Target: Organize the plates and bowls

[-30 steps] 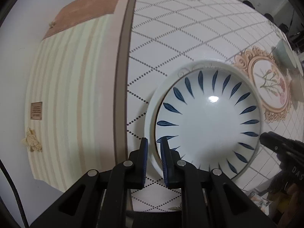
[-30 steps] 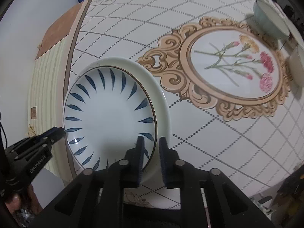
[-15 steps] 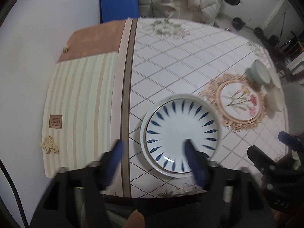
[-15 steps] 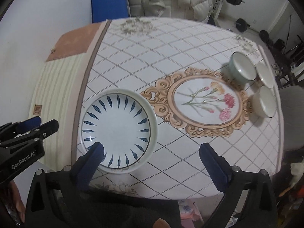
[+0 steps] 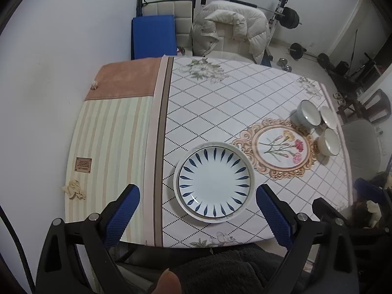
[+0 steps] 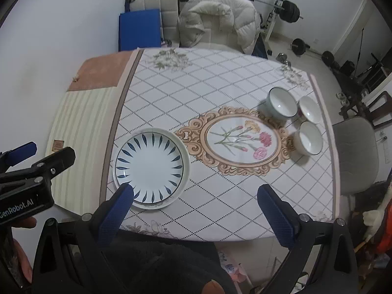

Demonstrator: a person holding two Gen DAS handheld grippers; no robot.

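You've let go of the plate stack and lifted both grippers high above it, the left gripper still spreading, the right gripper wide and empty, so the three bowls beyond the floral medallion remain.

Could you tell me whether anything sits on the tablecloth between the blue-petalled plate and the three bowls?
Nothing visible does. Between the white plate with blue petal marks and the three pale ceramic bowls lies only bare tablecloth with its printed flower medallion.
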